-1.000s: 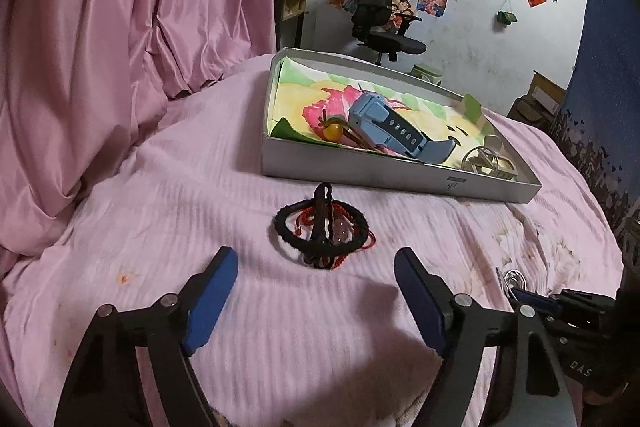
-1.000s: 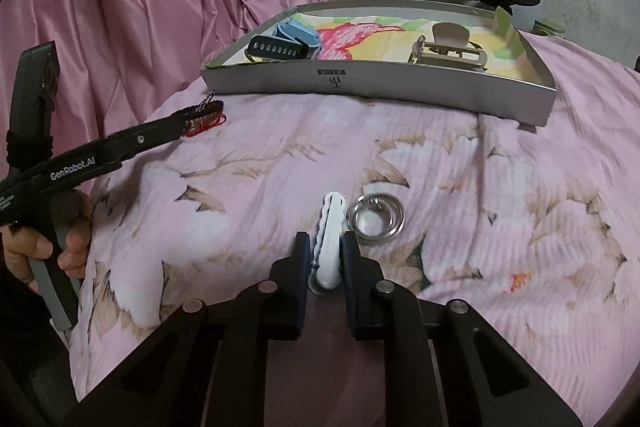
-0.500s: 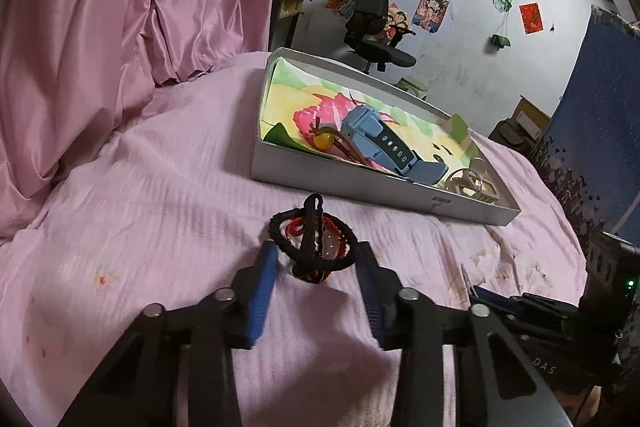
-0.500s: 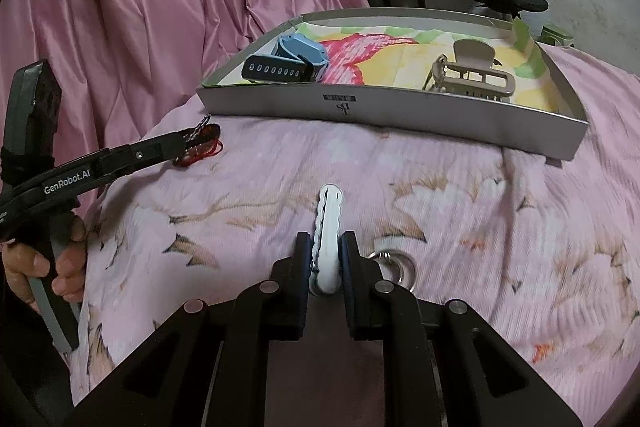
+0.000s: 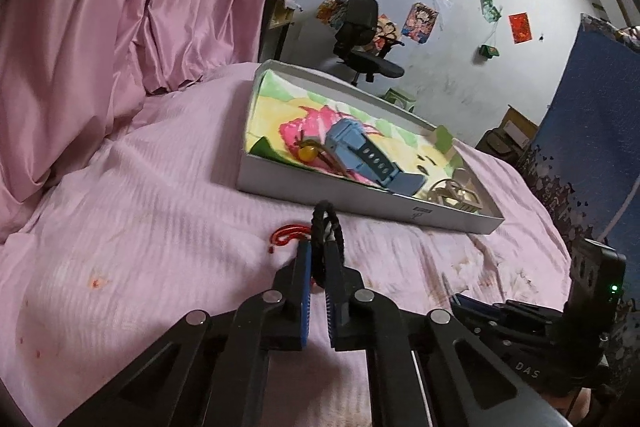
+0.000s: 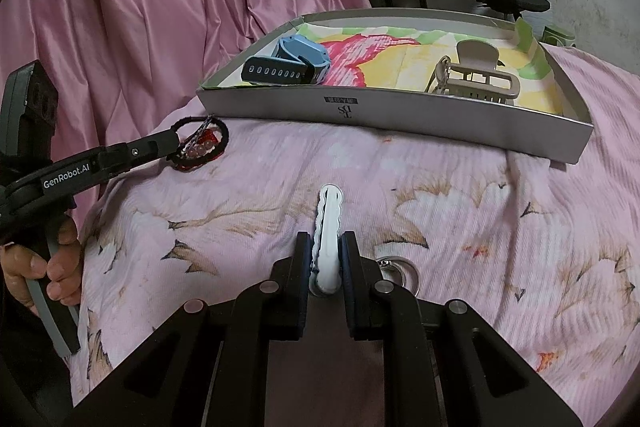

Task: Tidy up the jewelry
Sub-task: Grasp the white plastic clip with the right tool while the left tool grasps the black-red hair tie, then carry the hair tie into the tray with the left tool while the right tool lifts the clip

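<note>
two grippers (image 5: 317, 259) (image 6: 325, 259), one black bracelet (image 5: 329, 227), one white clip (image 6: 329, 227), one tray (image 6: 400, 115)

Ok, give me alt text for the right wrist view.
The right gripper is shut on a white hair clip above a pink bedspread. Ahead sits a grey tray; at left, the left gripper pinches a black bracelet.

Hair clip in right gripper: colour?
White hair clip, clearest in the right wrist view.

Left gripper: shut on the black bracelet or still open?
Shut. The left gripper has its blue pads pressed against the black braided bracelet, whose loop sticks up between them; the right wrist view agrees.
</note>
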`<state>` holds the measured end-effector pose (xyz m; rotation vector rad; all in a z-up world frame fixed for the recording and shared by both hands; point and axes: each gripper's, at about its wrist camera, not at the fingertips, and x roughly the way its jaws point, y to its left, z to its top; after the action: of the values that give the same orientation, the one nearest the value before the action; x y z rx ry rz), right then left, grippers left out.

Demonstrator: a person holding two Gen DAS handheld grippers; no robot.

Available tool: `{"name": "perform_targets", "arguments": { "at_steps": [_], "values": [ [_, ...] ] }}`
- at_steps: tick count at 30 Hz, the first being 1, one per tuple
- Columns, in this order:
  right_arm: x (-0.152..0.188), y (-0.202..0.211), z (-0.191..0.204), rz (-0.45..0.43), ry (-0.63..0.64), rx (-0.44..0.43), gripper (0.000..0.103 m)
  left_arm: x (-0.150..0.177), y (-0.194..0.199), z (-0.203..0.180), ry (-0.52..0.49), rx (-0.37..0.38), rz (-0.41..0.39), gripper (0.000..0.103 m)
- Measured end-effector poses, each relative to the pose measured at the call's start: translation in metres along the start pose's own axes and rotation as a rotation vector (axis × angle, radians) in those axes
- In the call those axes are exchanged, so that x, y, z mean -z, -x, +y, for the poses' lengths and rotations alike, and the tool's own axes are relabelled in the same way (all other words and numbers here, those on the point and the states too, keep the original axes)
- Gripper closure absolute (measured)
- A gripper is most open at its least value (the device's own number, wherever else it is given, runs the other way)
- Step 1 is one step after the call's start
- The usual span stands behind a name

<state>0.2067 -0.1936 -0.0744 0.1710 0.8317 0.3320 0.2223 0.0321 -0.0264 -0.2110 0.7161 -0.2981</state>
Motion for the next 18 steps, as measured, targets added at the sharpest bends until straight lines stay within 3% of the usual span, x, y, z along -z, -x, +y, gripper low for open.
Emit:
{"name": "perform_targets", "arguments": {
  "at_steps": [9,18],
  "values": [
    [0.002,0.005,0.0,-0.019,0.002,-0.005,0.09,0.002,0.01,-0.021,-0.054,0.054,-0.025,0.097],
    [0.001,0.025,0.0,-0.111,0.015,-0.015,0.09,-0.003,0.03,-0.035,-0.073,0.103,-0.108,0.097]
  ]
}}
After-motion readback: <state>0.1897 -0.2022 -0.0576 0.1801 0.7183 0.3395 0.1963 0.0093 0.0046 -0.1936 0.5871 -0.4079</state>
